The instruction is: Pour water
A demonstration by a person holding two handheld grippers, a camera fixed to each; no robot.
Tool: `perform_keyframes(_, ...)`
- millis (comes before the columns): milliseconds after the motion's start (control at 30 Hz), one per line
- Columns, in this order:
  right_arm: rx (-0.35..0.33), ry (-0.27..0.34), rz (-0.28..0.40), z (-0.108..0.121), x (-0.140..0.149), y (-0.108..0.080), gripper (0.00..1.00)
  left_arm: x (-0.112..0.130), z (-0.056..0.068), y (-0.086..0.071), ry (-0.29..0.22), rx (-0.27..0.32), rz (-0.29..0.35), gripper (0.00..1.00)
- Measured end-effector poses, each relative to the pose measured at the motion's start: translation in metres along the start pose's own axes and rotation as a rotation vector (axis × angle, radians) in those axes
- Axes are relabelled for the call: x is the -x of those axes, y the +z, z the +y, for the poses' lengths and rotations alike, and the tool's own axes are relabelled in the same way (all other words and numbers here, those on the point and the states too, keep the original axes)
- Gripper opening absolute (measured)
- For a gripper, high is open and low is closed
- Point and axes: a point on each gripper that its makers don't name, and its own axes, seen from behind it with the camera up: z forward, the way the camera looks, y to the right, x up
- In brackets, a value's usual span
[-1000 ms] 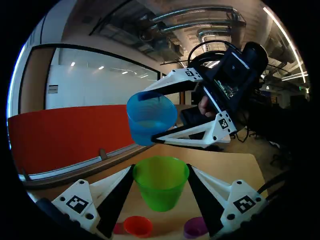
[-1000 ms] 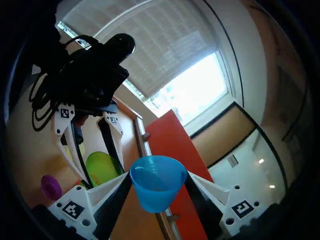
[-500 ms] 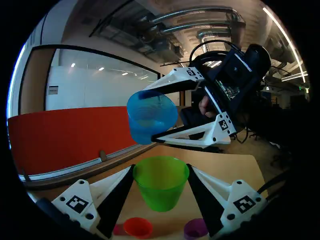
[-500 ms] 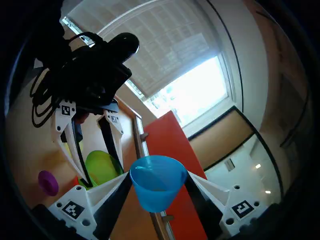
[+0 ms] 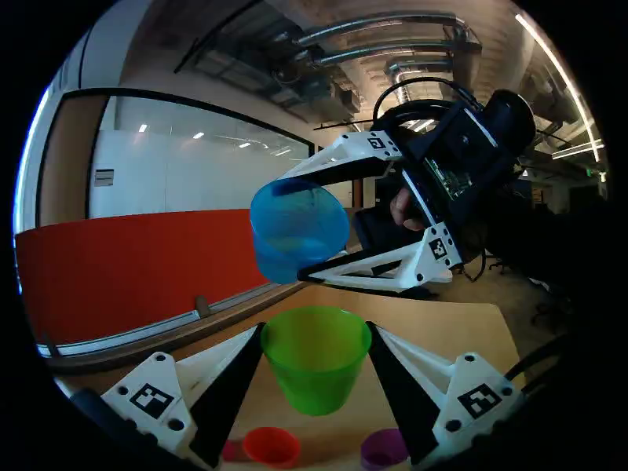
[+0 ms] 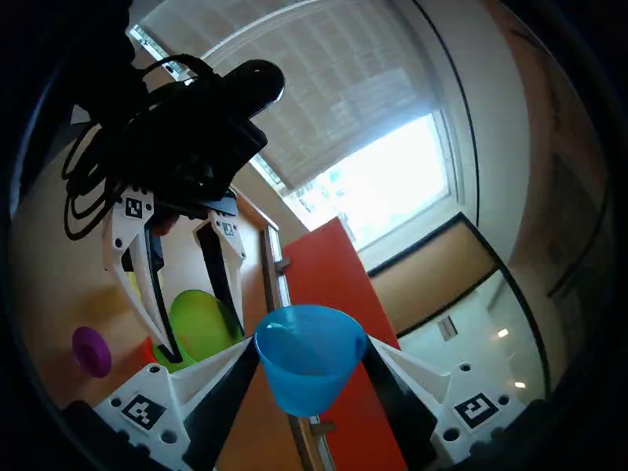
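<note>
In the left gripper view my left gripper [image 5: 315, 357] is shut on a green cup [image 5: 315, 367], held upright above the wooden table [image 5: 455, 322]. Above it the right gripper [image 5: 314, 228] holds a blue cup [image 5: 297, 231] tipped on its side, its mouth turned toward the camera and a little water inside. In the right gripper view my right gripper [image 6: 310, 365] is shut on that blue cup [image 6: 308, 361]. Beyond it the left gripper [image 6: 188, 314] grips the green cup [image 6: 196, 323], seen from its open mouth.
A red cup [image 5: 271, 445] and a purple cup [image 5: 383, 450] sit on the table below the green cup; the purple cup [image 6: 92, 351] also appears in the right gripper view. A red partition [image 5: 133, 263] with a wooden ledge runs along the table's left. A hand [image 5: 402, 208] holds the right gripper.
The blue cup has tilted slightly further and shifted a touch up and right. The green cup has stayed in place.
</note>
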Motion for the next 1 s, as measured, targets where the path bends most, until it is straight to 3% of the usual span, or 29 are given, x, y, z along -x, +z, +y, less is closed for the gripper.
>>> perform_keyframes(1000,0.001,-0.094,-0.019,0.0039,0.0018,0.0015,0.93,-0.0022,0.001,0.0019,0.003,0.0,0.003,0.91)
